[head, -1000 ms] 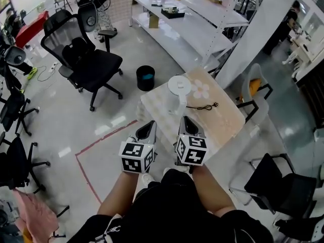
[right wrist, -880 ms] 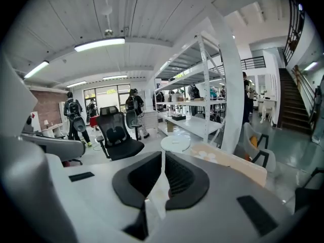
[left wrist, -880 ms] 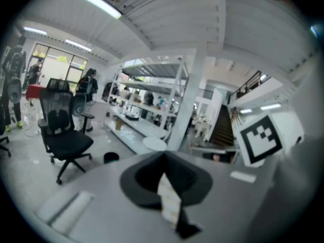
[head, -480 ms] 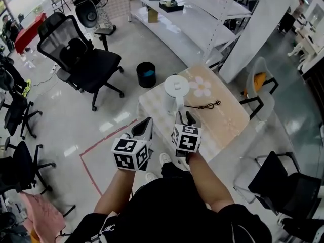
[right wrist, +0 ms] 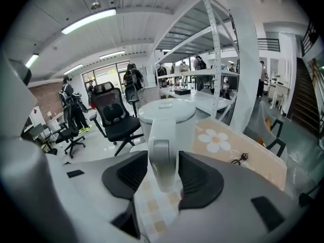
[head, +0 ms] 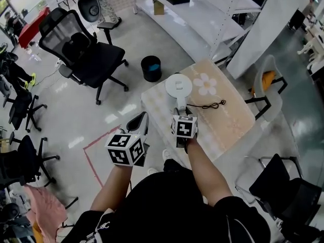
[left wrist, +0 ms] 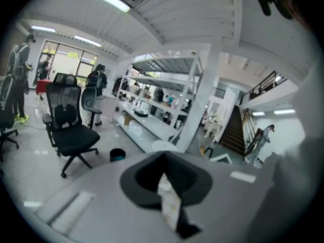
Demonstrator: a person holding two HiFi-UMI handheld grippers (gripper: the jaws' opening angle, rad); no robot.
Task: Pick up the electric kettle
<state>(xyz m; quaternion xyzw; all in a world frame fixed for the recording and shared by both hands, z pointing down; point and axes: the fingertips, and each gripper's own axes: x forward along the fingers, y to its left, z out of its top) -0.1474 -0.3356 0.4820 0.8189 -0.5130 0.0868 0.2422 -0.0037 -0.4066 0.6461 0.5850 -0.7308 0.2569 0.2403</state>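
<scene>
Two grippers sit low in the head view, each carried on a bare forearm. The left gripper (head: 141, 119) hangs off the near-left edge of the table (head: 234, 121), over the floor. In the left gripper view its dark pads (left wrist: 147, 178) are drawn together, with only a thin slit between them that shows a strip of checked cloth; nothing is clamped there. The right gripper (head: 180, 111) reaches over the table's near edge. In the right gripper view its two pads (right wrist: 195, 178) lie against either side of the handle (right wrist: 162, 153) of the electric kettle (right wrist: 166, 113), clenched on it.

That white kettle (head: 178, 85) stands upright on the checked cloth (head: 157, 104) at the table's near-left part, its round lid facing up and its handle turned toward the person. Just to its right a black cord (head: 205, 106) lies loose on the beige tabletop, with a printed white flower (head: 206, 85) beyond it.

Farther off, a black bin (head: 151, 67) stands on the floor past the table's corner, a black office chair (head: 81, 54) sits to the left, and white shelving (head: 200, 19) runs along the back.
</scene>
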